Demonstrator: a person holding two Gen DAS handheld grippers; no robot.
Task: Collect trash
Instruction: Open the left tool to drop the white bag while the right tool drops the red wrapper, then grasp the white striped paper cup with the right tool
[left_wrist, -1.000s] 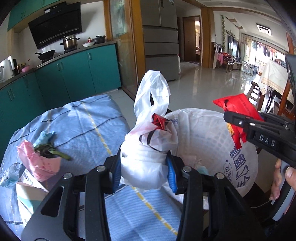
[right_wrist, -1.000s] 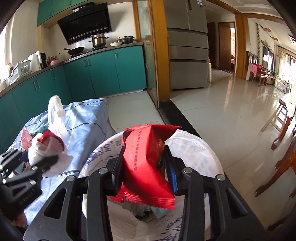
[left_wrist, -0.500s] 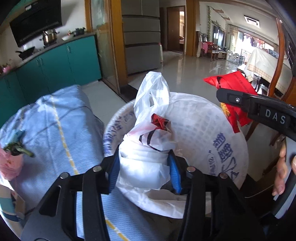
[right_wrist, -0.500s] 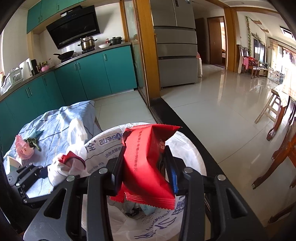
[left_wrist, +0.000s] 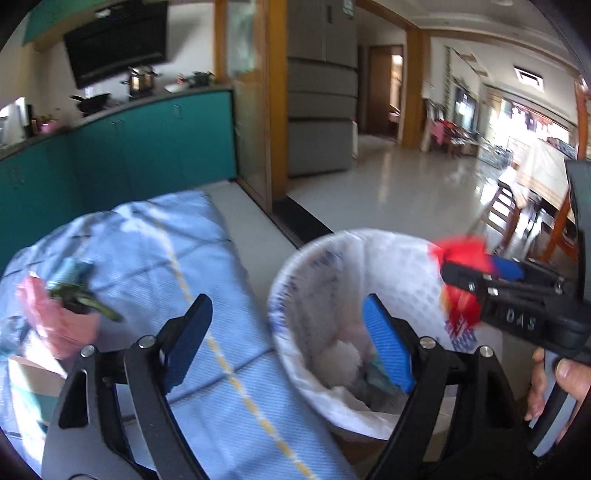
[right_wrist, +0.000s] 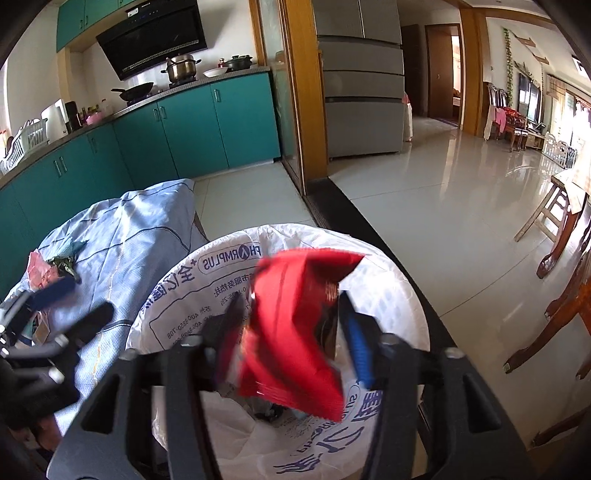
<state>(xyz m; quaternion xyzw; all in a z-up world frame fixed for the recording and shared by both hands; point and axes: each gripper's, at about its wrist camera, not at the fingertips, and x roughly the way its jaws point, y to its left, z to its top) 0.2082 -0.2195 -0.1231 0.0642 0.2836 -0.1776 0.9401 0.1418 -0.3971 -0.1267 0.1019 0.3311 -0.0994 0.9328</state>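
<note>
Left gripper (left_wrist: 291, 332): jaws wide apart, nothing between the blue pads (left_wrist: 388, 350). Half a second ago they clamped a knotted white bag; that bag is gone from them. A white lump (left_wrist: 341, 354) lies inside the bin (left_wrist: 295, 266), probably that bag, though blur leaves it uncertain. The gripper hangs at the bin's near-left rim, one finger over the cloth (left_wrist: 155, 236), the other over the bin mouth.

Right gripper (right_wrist: 291, 332): a red wrapper (right_wrist: 295, 332) sits between the fingers, directly over the bin's mouth. The wrapper and left finger are motion-blurred and the wrapper stands tilted, where it hung straight a moment before. The jaws look wider than they were, with a gap showing beside the right pad; whether they hold or have let go I cannot tell.

Bin: white liner with blue print, scraps at the bottom, standing just beside the cloth-covered table.

Outstanding: a pink wrapper (left_wrist: 55, 317) with green stems (left_wrist: 79, 295) lies on the cloth, well apart from the bin, with paper scraps beside it.

Reading: one item delivered, a second at the point of delivery; the left gripper is free for the pink wrapper next.
</note>
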